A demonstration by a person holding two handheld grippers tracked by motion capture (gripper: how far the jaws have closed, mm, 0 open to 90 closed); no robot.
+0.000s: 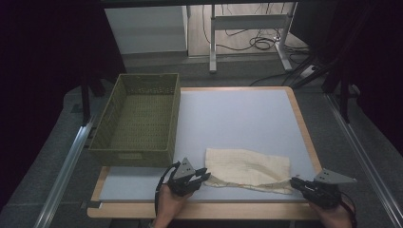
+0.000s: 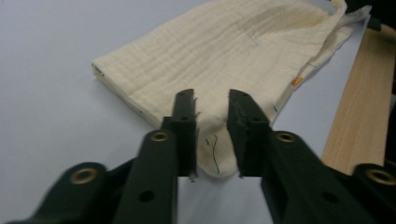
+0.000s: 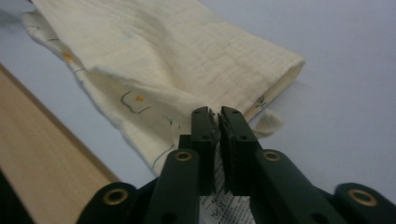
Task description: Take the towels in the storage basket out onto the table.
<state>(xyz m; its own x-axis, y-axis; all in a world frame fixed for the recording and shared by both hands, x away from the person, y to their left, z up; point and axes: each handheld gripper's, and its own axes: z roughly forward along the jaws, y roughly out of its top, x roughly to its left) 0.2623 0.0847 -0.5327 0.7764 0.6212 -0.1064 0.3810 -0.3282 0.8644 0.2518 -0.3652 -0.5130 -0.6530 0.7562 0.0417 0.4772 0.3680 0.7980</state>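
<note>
A cream muslin cloth (image 1: 247, 166) lies folded flat on the white table top (image 1: 237, 114) near its front edge. My left gripper (image 1: 205, 175) is at the cloth's near left corner. In the left gripper view its jaws (image 2: 212, 100) stand apart, with the rounded cloth corner (image 2: 215, 158) loose between them. My right gripper (image 1: 293, 181) is at the near right corner. In the right gripper view its jaws (image 3: 218, 114) leave a narrow slit, with the cloth (image 3: 154, 51) ahead and a white printed label (image 3: 224, 205) lying between them.
An olive woven basket (image 1: 130, 156) stands open and hollow on the table's left side, behind my left gripper. The table's wooden border (image 1: 304, 128) frames the white surface. Beyond the far edge are desk legs and cables (image 1: 256, 42) on the floor.
</note>
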